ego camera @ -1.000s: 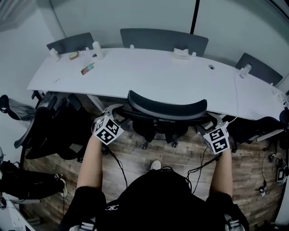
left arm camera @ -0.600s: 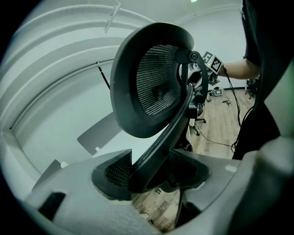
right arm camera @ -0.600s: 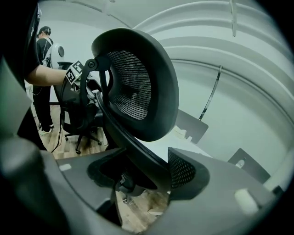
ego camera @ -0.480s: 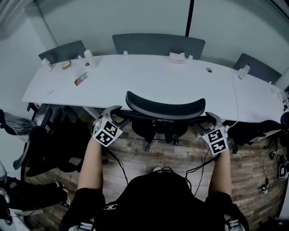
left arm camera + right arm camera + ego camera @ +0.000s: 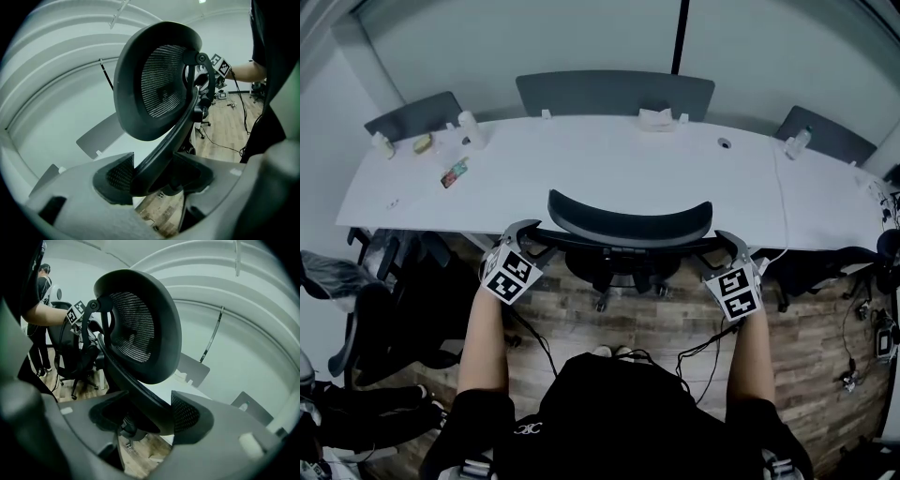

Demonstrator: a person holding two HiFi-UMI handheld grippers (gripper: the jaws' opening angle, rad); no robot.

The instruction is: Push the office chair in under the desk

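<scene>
At 12 o'clock the chair (image 5: 628, 221) has its backrest at the desk (image 5: 581, 155) near edge; left tongs (image 5: 521, 232) and right tongs (image 5: 722, 240) each clamp its back frame. Risk: uneven push swivels it, or tongs slip off.

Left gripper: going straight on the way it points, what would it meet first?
The office chair: its back frame sits clamped in the left gripper. Past that, probably the desk edge, though depth is unclear.

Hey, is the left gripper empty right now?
No, the left gripper is closed on the black back-frame bar of the office chair, which runs between its jaws.
</scene>
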